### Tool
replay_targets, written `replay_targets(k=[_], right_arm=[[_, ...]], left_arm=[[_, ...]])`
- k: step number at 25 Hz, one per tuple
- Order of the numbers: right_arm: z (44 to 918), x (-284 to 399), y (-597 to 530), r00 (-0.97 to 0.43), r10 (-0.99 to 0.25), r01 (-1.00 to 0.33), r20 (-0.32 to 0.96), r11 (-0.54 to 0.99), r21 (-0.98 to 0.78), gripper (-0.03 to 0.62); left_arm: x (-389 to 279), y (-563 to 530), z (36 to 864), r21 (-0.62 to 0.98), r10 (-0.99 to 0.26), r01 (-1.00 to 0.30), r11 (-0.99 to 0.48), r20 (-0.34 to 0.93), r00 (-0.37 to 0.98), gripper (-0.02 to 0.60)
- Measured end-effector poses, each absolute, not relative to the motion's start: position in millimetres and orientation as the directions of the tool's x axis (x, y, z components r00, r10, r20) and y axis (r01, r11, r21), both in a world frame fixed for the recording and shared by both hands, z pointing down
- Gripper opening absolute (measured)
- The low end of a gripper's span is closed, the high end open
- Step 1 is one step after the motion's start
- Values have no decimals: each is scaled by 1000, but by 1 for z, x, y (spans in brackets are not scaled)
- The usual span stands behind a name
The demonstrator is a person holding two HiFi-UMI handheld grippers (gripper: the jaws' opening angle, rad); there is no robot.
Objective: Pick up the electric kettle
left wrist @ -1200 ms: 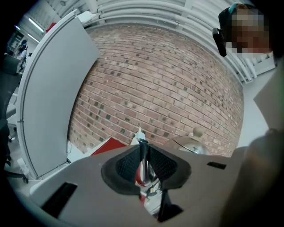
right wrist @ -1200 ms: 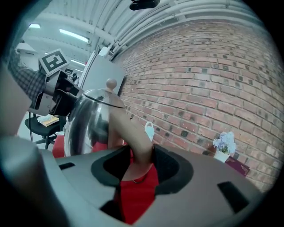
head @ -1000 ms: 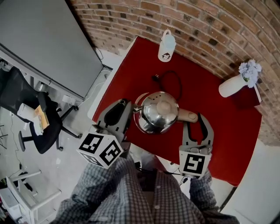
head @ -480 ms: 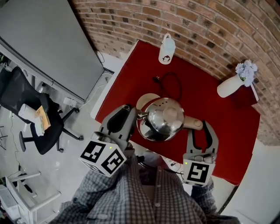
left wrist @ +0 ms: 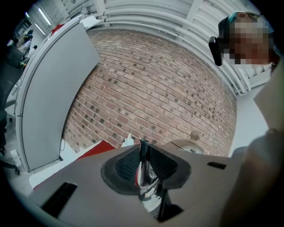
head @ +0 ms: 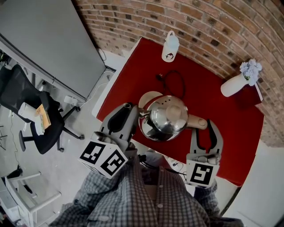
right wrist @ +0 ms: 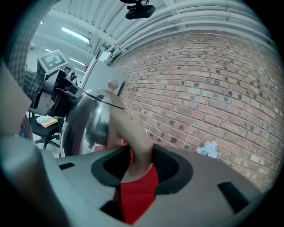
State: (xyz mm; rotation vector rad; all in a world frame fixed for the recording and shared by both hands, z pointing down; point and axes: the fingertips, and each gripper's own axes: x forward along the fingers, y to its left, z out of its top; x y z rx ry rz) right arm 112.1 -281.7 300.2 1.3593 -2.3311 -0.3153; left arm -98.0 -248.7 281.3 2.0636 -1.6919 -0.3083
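- My right tongs [right wrist: 141, 159] are clamped on the kettle's beige handle [right wrist: 133, 133], with one dark pad pressed to each side of it.
- The kettle [right wrist: 86, 119] fills the left of the picture just beyond the tongs. Its body is polished steel, and a round knob [right wrist: 112, 84] sits on the domed lid.
- Below the handle, in the gap between the tongs, I see the red table [right wrist: 140, 190].
- A brick wall [right wrist: 199, 84] runs across the back. A small bunch of white flowers [right wrist: 207, 149] sits low against it, to the right of the tongs.
- A checked sleeve [right wrist: 27, 82] shows at the left edge.
- A dark camera [right wrist: 140, 9] hangs from the ceiling at the top.
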Motion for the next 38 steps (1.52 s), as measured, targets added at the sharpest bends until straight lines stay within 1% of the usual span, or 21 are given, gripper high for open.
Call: replay_targets(k=[20,38], right_arm=[[304,111,-282,-423,-872,-766,248,490,416,164],[311,111,-281,-409,-872,-766,268,488,419,163]], left_arm=[[-100,-250,288,501,-969,-854,-137,113,221,74],[-100,-253,295,513,-961,-845,-153,121,248,74]])
